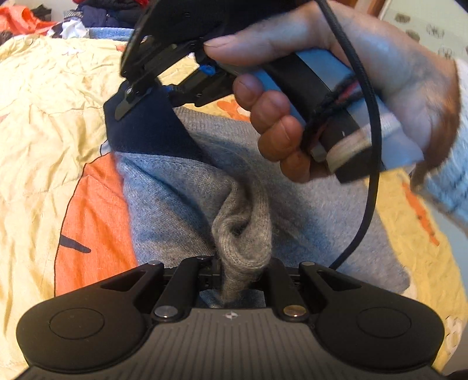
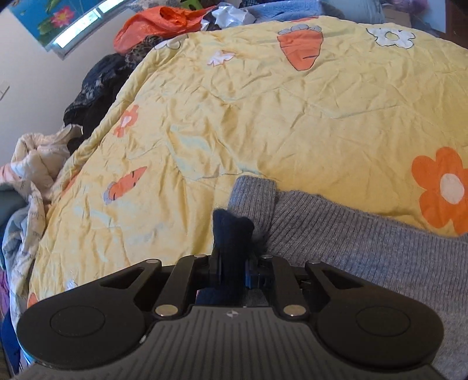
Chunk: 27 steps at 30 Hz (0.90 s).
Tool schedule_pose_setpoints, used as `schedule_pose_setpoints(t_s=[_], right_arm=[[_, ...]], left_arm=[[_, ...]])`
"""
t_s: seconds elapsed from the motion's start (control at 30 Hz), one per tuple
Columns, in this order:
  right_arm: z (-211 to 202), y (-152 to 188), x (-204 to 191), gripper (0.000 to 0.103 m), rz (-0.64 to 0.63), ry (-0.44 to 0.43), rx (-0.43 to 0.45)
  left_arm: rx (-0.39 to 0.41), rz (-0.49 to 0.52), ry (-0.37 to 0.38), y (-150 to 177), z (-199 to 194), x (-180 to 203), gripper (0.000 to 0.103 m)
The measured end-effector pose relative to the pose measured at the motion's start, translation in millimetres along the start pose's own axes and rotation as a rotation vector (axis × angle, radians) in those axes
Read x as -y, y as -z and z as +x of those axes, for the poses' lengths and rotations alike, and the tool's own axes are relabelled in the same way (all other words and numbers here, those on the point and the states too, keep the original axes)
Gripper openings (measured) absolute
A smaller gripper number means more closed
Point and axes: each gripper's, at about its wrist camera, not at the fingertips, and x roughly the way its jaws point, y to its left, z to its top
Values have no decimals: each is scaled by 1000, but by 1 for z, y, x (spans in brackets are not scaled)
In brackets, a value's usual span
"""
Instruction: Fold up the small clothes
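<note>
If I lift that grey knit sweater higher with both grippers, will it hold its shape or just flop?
Probably flop: the grey knit sweater already bunches into a soft twisted fold where the left gripper pinches it. Its navy part, clamped in the right gripper, looks equally limp. The fuzzy knit seems unlikely to slip, though it may drag on the crinkled yellow quilt.

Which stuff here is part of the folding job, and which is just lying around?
Part of the job:
grey sweater
its navy part
left gripper, pinching grey knit
right gripper, pinching the navy part

Just lying about:
yellow quilt
orange cloth
dark clothes pile
cream bundle
</note>
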Motion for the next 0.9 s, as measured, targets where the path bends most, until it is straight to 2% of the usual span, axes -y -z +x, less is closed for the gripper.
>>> schedule_pose_setpoints(t_s=[0.17, 0.33, 0.57, 0.7, 0.9], right_arm=[[-17, 2, 1, 19, 54, 1, 58], [-48, -3, -4, 19, 52, -6, 112], [-107, -5, 21, 18, 65, 33, 183], [-139, 10, 54, 18, 83, 61, 222], [-170, 42, 127, 18, 170, 83, 266]], left_arm=[[55, -108, 104, 4, -13, -19, 7], [73, -98, 148, 1, -29, -18, 7], [90, 3, 200, -10, -41, 24, 7], [65, 75, 229, -13, -33, 55, 7], [-10, 174, 219, -5, -2, 96, 7]])
